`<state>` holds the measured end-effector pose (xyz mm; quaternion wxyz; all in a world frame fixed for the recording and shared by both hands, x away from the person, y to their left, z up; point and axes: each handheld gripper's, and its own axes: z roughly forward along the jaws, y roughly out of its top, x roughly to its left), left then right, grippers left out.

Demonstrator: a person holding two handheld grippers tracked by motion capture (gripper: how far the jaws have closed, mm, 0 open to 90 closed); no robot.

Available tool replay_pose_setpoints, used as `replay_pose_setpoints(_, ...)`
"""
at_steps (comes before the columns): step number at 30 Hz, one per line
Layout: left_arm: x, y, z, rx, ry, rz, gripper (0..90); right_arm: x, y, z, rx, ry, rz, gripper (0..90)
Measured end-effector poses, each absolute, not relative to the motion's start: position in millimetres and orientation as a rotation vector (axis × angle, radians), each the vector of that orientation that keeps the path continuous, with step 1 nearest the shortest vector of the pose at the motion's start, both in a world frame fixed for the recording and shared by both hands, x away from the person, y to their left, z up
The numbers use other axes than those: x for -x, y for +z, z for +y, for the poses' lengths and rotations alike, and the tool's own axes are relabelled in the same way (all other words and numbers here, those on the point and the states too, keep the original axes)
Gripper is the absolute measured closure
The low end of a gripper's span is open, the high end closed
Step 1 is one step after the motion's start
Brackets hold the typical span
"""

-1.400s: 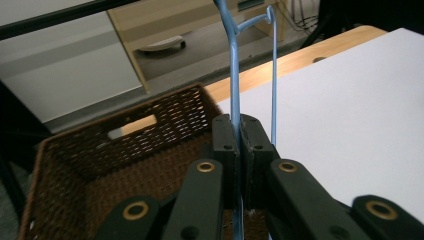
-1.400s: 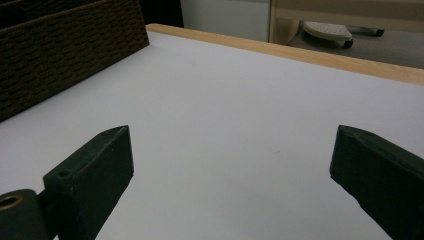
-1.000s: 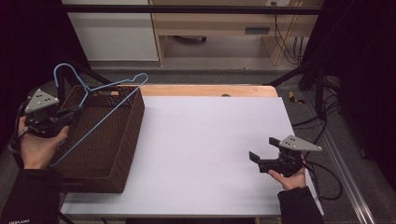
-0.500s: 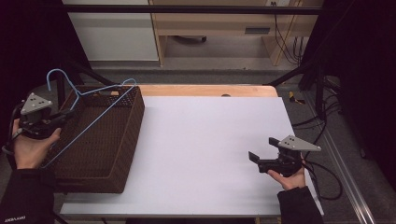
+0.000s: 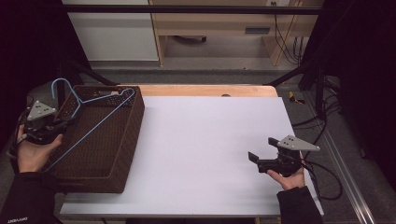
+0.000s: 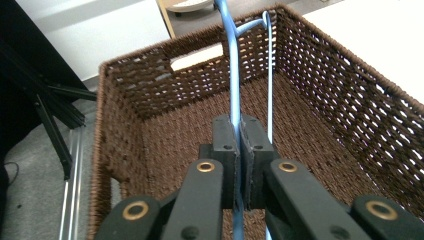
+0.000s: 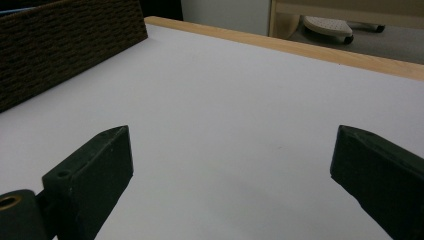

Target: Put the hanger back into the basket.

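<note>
At the bottom of the high view, two dark-sleeved forearms are coming in, one at each lower corner. At the lower right of that view, the right hand (image 5: 290, 177) is holding the right tongs (image 5: 261, 156) low over the white bench (image 5: 201, 154), near its right edge, with a cable trailing off to the right. In the right gripper view its two black jaws are standing wide apart at the bottom corners, gripping nothing, with bare bench top showing between them.

At the left of the high view, the left hand (image 5: 32, 151) is holding the left tongs (image 5: 65, 125) just beside the left rim of the brown wicker basket (image 5: 126, 140), which is sitting on the left end of the bench. In the left gripper view those jaws are pressing together in the lower middle of the frame, pinching the wire of a blue hanger (image 6: 234, 85). In the high view the hanger (image 5: 95, 122) is lying tilted across the basket's opening, its hook rising at the upper left above the rim and its far corner reaching toward the basket's back wall.

Farther up the frame, beyond the wooden back edge of the bench, a grey floor is showing below a pale cabinet (image 5: 116, 32) and a wooden shelf unit (image 5: 219, 28), with cables hanging at the upper right.
</note>
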<state>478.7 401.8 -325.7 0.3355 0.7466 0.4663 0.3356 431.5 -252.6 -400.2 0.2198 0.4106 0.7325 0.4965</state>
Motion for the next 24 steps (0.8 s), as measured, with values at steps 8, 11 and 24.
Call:
replay_pose_setpoints(8,-487.7,-353.0,393.9,-1.976,0.815,1.239,87.0,-431.8,-400.7,-252.5,-1.134,1.366,2.028,4.0)
replay_pose_setpoints(11,-490.8,-359.9,392.3,-1.999,0.794,1.259,86.9,-431.8,-400.7,-252.4,-1.134,1.365,2.029,4.0)
replay_pose_setpoints(24,-477.4,-357.2,400.5,-1.963,0.755,1.308,77.3,-431.3,-400.1,-252.8,-1.137,1.368,2.025,3.8)
